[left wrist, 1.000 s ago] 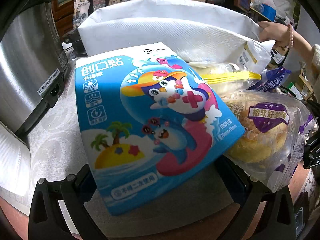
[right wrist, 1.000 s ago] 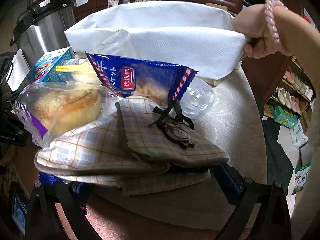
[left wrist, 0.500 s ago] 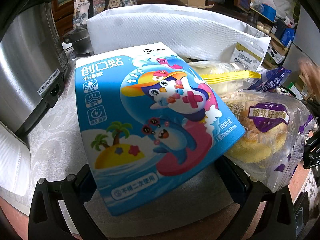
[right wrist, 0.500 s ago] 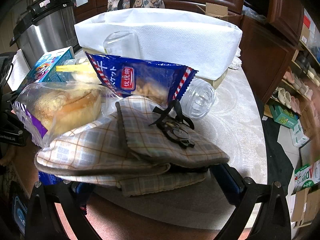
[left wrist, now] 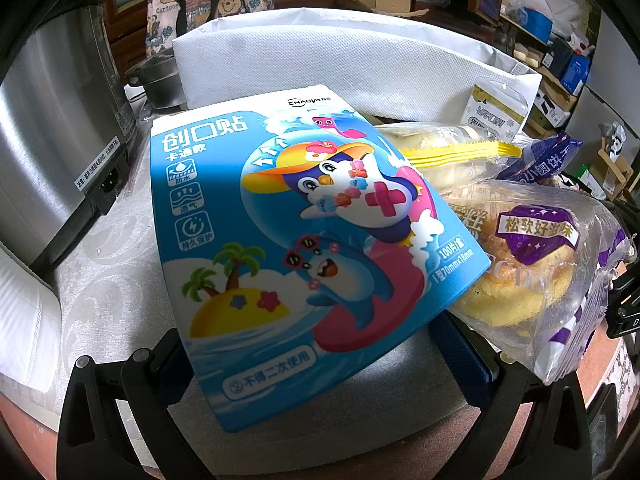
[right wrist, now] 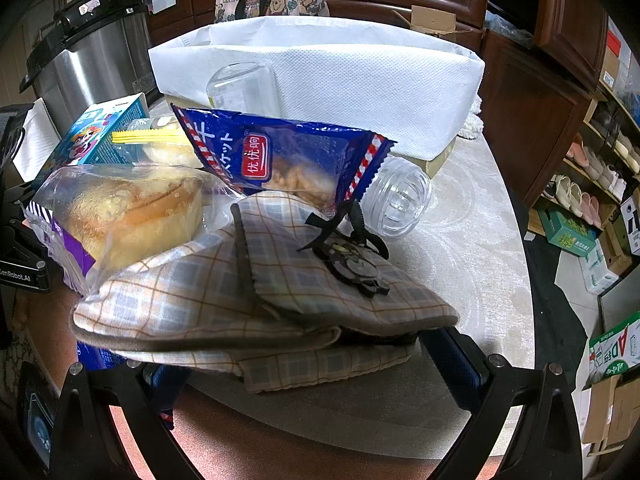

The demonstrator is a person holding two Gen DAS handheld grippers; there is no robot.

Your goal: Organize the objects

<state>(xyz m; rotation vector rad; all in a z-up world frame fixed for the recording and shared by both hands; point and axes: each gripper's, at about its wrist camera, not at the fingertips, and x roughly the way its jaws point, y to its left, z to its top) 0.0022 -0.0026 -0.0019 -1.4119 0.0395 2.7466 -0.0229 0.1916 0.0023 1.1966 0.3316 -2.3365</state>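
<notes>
1. Left wrist view: the left gripper has its two fingers spread wide, one on each side of the near end of the blue bandage box, and they pinch nothing. The box lies tilted on the pale table, its printed penguin face up.
2. Just right of the bandage box, touching its edge, lies the bagged bread bun with a purple label. Behind the bun, still to the right of the box, sit a yellow-striped clear bag and the tip of a blue snack packet.
3. Behind the bandage box stands the white fabric bin, open at the top. A small clear-topped pack leans at the bin's right end. Left of the box stands a steel cooker.
4. Right wrist view: the right gripper is likewise open, its fingers wide apart at either side of the plaid pouch, not closed on it. The pouch carries a dark bow charm.
5. Left of the pouch, resting partly on it, is the bread bun. Behind the pouch lies the blue snack packet, and to the right of that a clear plastic jar on its side.
6. Behind the pouch and packet stands the white bin, with the bandage box far left of the pouch.
</notes>
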